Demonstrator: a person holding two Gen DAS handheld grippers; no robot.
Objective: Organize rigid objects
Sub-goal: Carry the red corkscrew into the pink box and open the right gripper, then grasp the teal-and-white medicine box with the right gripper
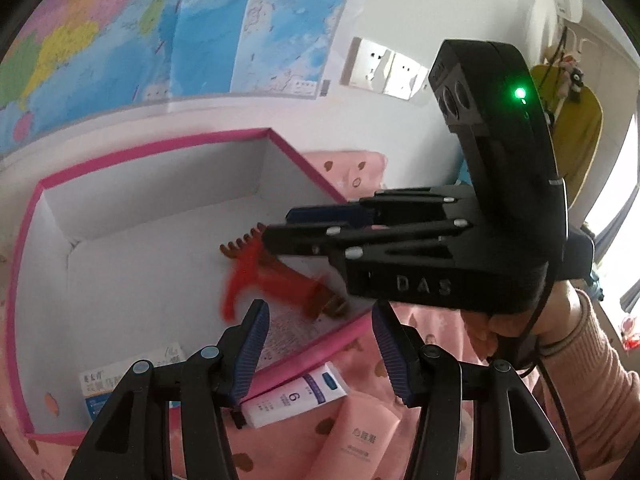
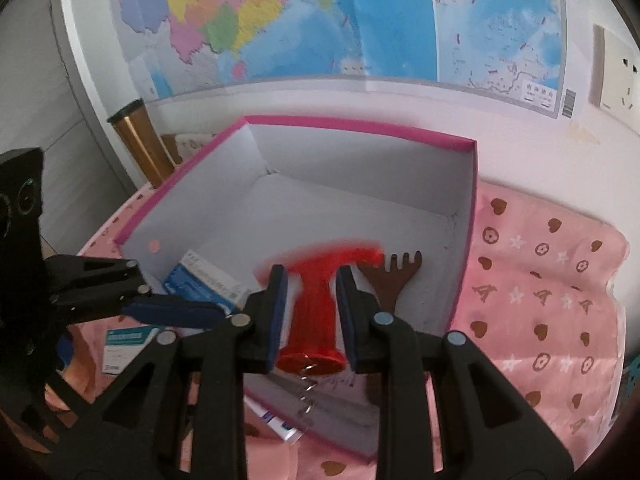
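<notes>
- right gripper (image 2: 311,292): fingers clamped on red toy hammer (image 2: 316,320) (blurred), over the pink box (image 2: 360,126), brown comb (image 2: 394,276) just right
- left gripper (image 1: 318,344): fingers apart, nothing between them, above the box's near edge

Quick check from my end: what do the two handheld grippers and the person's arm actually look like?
Both grippers are black plastic, with angular linkage arms, round silver-grey pivot pins and ribbed dark-blue pads on the fingers. The right gripper carries raised letters "DAS" on its body, a green light on its upright housing and a black cable trailing down. The hand holding it comes out of a ribbed pink sleeve. The left gripper matches.
</notes>
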